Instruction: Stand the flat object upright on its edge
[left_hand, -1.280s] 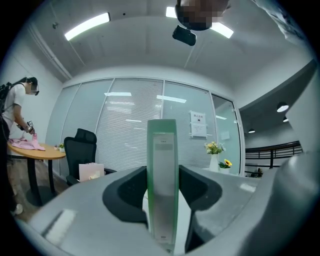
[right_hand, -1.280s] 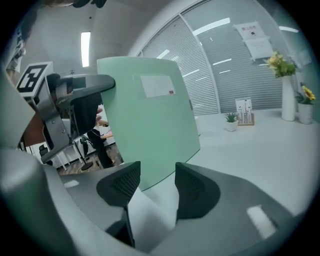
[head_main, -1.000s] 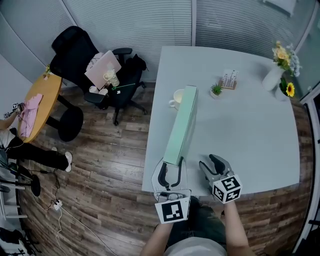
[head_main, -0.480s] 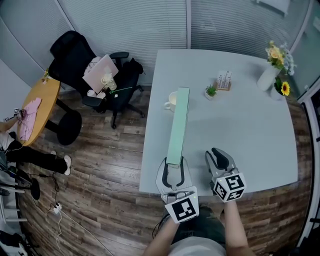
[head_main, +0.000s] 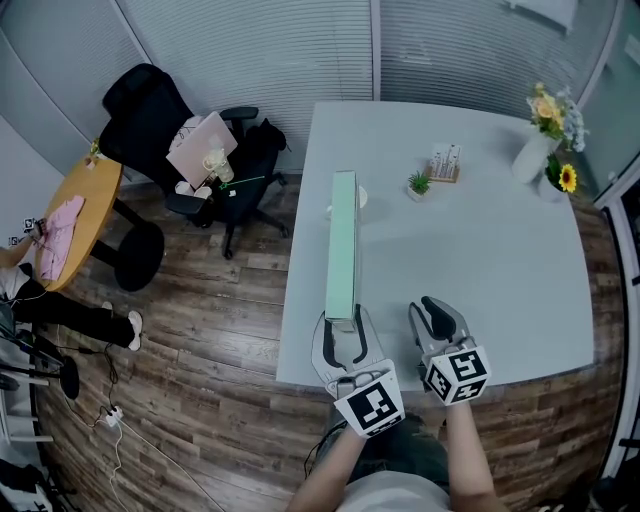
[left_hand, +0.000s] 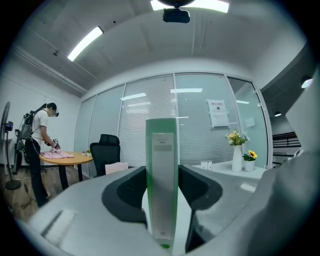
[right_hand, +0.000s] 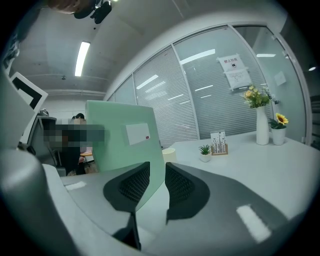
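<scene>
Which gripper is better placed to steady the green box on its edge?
Left: the left gripper clamps the green box at its near end, already upright on edge; the right gripper sits empty beside it.

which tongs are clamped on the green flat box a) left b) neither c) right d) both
A: the left tongs press on both faces of the green box, while the right tongs sit beside it with nothing between them.
</scene>
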